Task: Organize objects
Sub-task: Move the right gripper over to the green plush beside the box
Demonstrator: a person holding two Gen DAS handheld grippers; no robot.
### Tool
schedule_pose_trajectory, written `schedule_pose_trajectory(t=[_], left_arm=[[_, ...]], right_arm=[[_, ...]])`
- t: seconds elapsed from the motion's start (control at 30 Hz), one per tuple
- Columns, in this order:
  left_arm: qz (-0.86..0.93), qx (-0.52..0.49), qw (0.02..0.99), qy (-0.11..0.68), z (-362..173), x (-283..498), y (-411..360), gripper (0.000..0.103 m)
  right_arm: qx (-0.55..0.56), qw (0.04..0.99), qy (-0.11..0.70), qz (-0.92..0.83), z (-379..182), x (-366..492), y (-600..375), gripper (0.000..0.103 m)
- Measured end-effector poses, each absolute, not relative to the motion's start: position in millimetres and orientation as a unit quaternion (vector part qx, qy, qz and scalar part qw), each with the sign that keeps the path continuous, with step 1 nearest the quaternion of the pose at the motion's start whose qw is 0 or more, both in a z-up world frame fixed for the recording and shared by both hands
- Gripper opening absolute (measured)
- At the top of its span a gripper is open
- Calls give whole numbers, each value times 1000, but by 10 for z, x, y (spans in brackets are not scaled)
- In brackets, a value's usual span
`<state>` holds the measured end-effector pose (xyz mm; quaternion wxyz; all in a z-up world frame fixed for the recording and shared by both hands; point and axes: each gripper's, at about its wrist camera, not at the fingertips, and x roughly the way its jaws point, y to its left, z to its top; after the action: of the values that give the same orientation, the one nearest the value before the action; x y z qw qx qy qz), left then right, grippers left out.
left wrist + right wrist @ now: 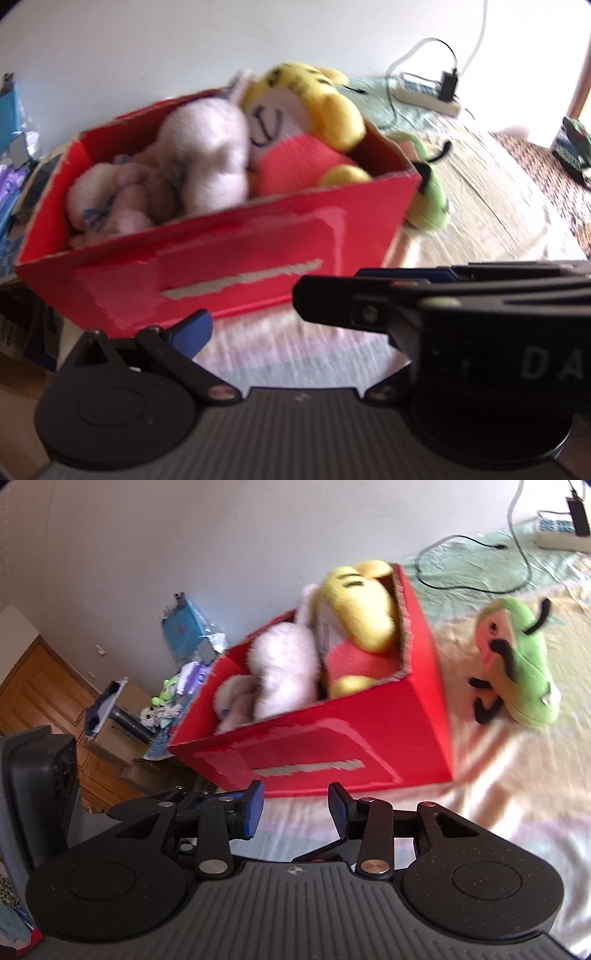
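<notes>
**Green plush left outside the red box; both grippers short of it**

A red cardboard box (332, 738) is seen standing on the bed cover (498, 794), packed with a white plush (284, 672), a smaller pale plush (232, 701) and a yellow tiger plush (362, 609). One green plush (517, 672) is noted lying on the cover just beside the box's right wall, not inside it.

The right gripper (295, 808) is seen low and near the box's near face, jaws partly open, with nothing between them. The left gripper (251, 317) is seen in its own view, also in front of the box; only its left blue pad is clear, the other finger being mixed up with a dark body that crosses from the right, so its opening cannot be told. Nothing is seen held by it.

Relation judged decisive: from the right gripper the green plush lies far and to the right, past the box's near right corner. Its long axis is judged to run roughly near-to-far along the box wall. The right hand is judged the better placed; the box stands between the plush and the left gripper's line.

A power strip (561, 535) and cable (480, 554) lie farther off.
</notes>
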<state>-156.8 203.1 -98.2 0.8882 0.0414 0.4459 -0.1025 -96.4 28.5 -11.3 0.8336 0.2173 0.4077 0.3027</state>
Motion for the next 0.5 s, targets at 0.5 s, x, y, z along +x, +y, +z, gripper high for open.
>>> schedule_pose_trajectory(t=[0.5], left_arm=[[-190,39,848,494,-1162,-1327,1499,101]], right_arm=[[272,832,432,218,-339,-903,-379,43]])
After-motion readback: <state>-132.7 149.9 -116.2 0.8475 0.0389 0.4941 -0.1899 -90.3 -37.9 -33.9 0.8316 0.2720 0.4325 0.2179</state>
